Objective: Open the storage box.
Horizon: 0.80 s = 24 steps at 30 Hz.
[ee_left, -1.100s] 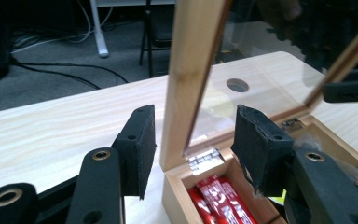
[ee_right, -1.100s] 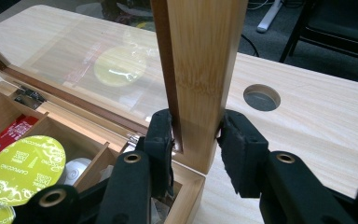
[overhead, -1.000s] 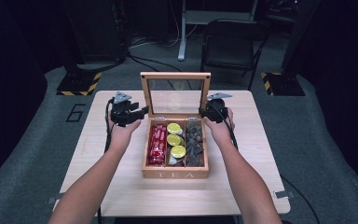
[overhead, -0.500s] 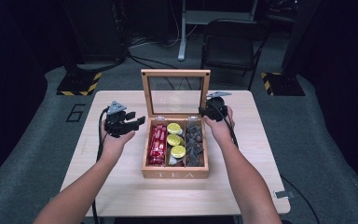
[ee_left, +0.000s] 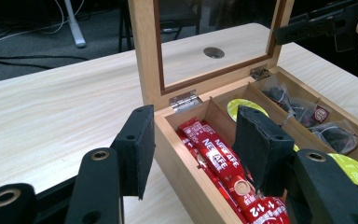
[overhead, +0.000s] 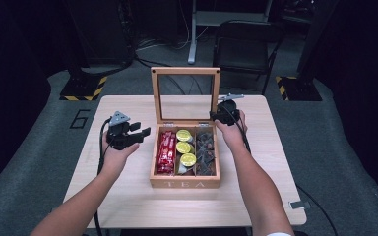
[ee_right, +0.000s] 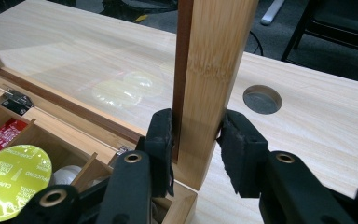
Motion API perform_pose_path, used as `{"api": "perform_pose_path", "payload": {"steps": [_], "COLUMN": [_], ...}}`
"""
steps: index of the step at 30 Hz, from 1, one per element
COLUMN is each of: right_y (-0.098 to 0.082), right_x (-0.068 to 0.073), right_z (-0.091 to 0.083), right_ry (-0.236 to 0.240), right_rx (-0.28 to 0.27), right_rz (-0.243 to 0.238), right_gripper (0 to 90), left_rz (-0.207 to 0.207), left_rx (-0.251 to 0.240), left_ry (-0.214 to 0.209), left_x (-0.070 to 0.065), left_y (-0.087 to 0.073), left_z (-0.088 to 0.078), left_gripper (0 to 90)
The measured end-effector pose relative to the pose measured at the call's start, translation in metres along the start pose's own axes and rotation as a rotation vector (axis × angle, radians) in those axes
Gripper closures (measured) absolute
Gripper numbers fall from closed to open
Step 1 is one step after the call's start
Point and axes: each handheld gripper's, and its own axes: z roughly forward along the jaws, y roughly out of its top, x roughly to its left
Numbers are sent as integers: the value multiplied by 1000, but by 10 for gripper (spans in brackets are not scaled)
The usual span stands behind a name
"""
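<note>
Between the right hand-held gripper (ee_right: 196, 140) jaws stands the tea box's (overhead: 184, 183) raised lid (ee_right: 209, 70), clamped by its frame; the left hand-held gripper (ee_left: 191, 144) hovers open, empty, beside the box's red sachets (ee_left: 219, 161) on the counter (overhead: 128, 196).

Both forearms reach in from the near edge, bare to the wrist, and angle toward the middle. The left hand (overhead: 114, 156) holds the left tongs (overhead: 140, 133) at the left of the scene, pointing right and slightly far, with the grey three-cornered plate on top and a cable trailing back along the forearm. Their jaws stand apart with nothing pressed between the pads. The right hand (overhead: 231, 129) sits farther off, right of centre, holding the right tongs (overhead: 215, 116), which point left. In the right gripper view those jaws are clamped on an upright wooden frame (ee_right: 208, 84), one pad on each face.
</note>
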Motion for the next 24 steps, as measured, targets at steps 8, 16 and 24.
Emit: {"api": "perform_pose_path", "payload": {"steps": [8, 16, 24], "right_y": [0, 1, 0], "right_x": [-2, -2, 7], "right_z": [4, 6, 1], "right_ry": [-4, -6, -35], "right_rx": [-8, -2, -28], "right_rz": [-2, 15, 41], "right_gripper": [644, 640, 528], "left_rz": [5, 11, 17], "left_rx": [17, 27, 41], "left_ry": [-10, -16, -24], "left_x": [0, -4, -6], "left_y": [-7, -9, -14], "left_z": [1, 3, 5], "left_gripper": [480, 480, 478]}}
